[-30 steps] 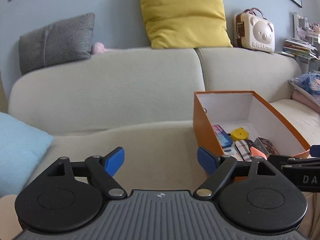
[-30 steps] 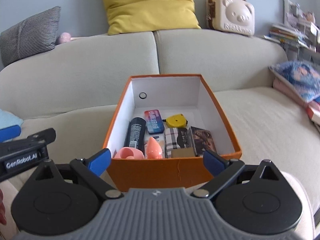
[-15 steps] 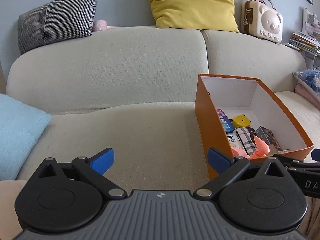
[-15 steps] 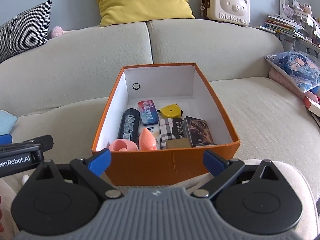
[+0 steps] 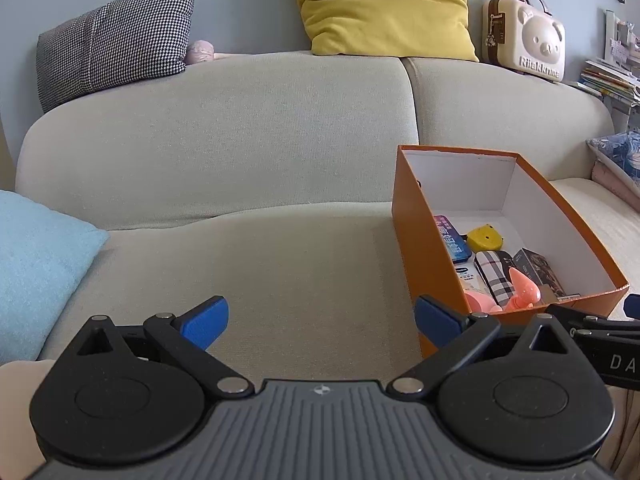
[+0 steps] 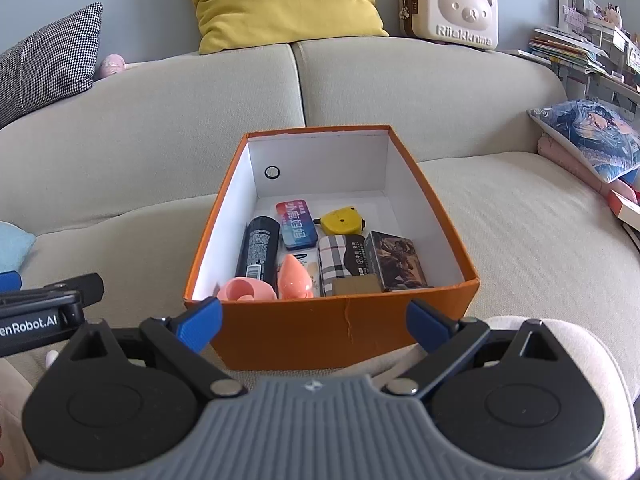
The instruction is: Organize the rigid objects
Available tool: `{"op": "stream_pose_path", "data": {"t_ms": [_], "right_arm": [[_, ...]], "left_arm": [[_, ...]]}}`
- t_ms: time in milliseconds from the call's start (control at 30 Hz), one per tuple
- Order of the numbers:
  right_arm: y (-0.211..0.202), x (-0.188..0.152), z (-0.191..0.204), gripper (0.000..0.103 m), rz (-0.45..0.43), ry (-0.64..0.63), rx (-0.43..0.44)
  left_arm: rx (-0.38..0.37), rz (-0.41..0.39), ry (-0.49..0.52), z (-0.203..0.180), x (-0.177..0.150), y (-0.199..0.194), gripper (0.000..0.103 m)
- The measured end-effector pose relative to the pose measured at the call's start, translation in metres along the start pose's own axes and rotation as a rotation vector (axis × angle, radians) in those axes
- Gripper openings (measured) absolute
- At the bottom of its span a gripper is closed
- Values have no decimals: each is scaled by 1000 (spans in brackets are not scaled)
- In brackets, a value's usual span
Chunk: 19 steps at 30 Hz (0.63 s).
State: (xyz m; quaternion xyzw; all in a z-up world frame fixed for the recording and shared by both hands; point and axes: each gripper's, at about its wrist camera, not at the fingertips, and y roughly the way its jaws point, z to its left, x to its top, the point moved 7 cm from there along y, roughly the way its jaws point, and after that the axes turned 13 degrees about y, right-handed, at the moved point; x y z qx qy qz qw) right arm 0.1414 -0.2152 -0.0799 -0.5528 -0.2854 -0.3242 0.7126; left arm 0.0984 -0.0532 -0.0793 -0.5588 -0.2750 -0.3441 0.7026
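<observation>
An orange box (image 6: 332, 332) with a white inside stands on the beige sofa seat; it also shows at the right of the left wrist view (image 5: 416, 240). In it lie a black can (image 6: 258, 250), a blue-red tin (image 6: 296, 218), a yellow tape measure (image 6: 342, 220), a plaid case (image 6: 338, 260), a dark card box (image 6: 394, 260) and pink plastic pieces (image 6: 294, 278). My right gripper (image 6: 314, 322) is open and empty just in front of the box. My left gripper (image 5: 322, 320) is open and empty over the bare seat, left of the box.
On the sofa back are a houndstooth cushion (image 5: 116, 44), a yellow pillow (image 5: 384, 4) and a cream bear case (image 5: 524, 36). A light blue cushion (image 5: 36, 264) lies at the left. A printed cushion (image 6: 588, 132) and stacked books (image 6: 564, 50) are at the right.
Both grippers have tilted downward and pulled back a little, so the box and seat sit higher in view. Both stay open and empty. The box contents are unchanged.
</observation>
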Motion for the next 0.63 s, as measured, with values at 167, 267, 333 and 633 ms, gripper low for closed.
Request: {"op": "stream_pose_path", "data": {"t_ms": [167, 267, 333, 633], "right_arm": [[1, 0, 0, 98, 6, -2, -3], [1, 0, 1, 98, 5, -3, -7], [1, 0, 2, 98, 4, -5, -7], [2, -1, 2, 98, 7, -4, -11]], "left_arm": [[-2, -7, 0, 0, 1, -1, 103], [-5, -5, -1, 0, 0, 0, 103], [-9, -6, -4, 0, 0, -1, 103], [-5, -11, -11, 0, 0, -2, 103]]}}
